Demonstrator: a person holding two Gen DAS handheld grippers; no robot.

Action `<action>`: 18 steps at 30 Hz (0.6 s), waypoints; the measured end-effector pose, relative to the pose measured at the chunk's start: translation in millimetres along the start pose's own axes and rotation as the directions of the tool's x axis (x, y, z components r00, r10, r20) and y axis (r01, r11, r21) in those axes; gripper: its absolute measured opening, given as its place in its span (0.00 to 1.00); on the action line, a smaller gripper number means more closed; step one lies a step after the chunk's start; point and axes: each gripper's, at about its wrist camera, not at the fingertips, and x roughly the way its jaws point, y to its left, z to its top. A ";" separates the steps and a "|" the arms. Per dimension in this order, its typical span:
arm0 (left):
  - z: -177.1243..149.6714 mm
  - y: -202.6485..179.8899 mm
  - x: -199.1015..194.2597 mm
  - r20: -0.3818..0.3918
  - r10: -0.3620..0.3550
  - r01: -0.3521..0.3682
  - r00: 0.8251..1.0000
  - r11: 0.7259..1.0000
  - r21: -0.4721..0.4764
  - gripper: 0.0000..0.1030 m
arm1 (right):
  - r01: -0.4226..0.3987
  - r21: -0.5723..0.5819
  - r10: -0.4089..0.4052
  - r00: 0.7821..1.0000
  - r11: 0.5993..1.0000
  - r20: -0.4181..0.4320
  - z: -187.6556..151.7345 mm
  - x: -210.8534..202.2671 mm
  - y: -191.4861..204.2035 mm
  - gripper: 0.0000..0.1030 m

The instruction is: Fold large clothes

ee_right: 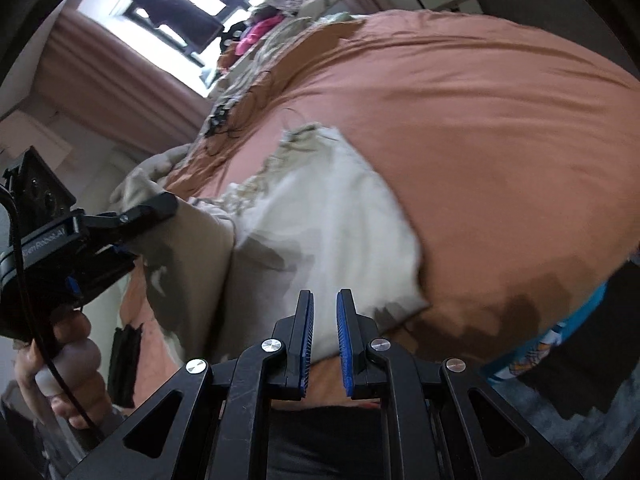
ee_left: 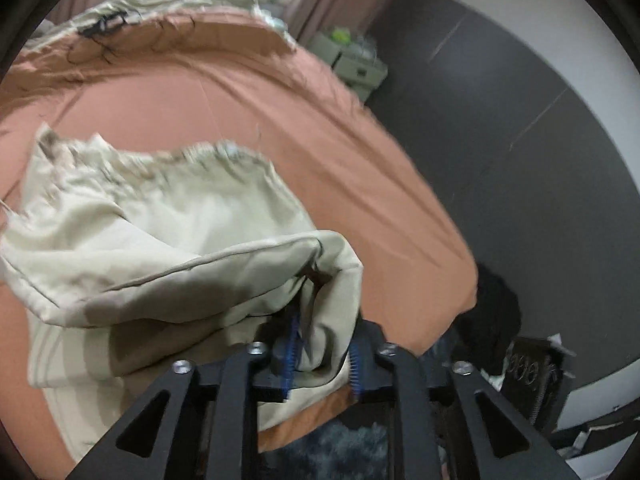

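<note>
My left tongs [ee_left: 320, 344] pinch the limp, light beige cotton garment [ee_left: 168, 216] by its hem over the rust-orange bed [ee_left: 240, 92]; right tongs [ee_right: 323, 336] spread, free for the near corner.

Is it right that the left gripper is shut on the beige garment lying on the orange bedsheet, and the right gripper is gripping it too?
Not quite. The right gripper holds nothing: the right wrist view shows its fingers apart above the beige garment. The left gripper is indeed shut on it, over the orange bedsheet.
</note>
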 end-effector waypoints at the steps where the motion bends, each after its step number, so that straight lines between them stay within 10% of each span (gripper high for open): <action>1: -2.7 1.4 6.2 -0.029 -0.024 0.024 0.999 1.000 -0.006 0.41 | 0.009 0.010 -0.009 1.000 1.000 -0.004 -0.2 -0.4 -6.3 0.37; 5: -12.5 9.7 12.0 -0.081 -0.125 0.121 0.989 0.991 -0.052 0.59 | 0.009 0.007 -0.009 1.000 1.000 0.003 1.6 -3.3 -12.7 0.53; 11: -13.1 43.2 -34.9 0.036 -0.143 0.145 0.989 0.985 -0.093 0.81 | -0.028 -0.055 0.027 1.000 0.998 -0.010 7.8 6.6 6.9 0.67; 18: -28.9 111.0 -98.7 0.149 0.011 0.018 0.989 0.982 -0.189 0.81 | 0.028 -0.162 -0.036 0.998 0.986 -0.044 16.3 44.4 38.4 0.70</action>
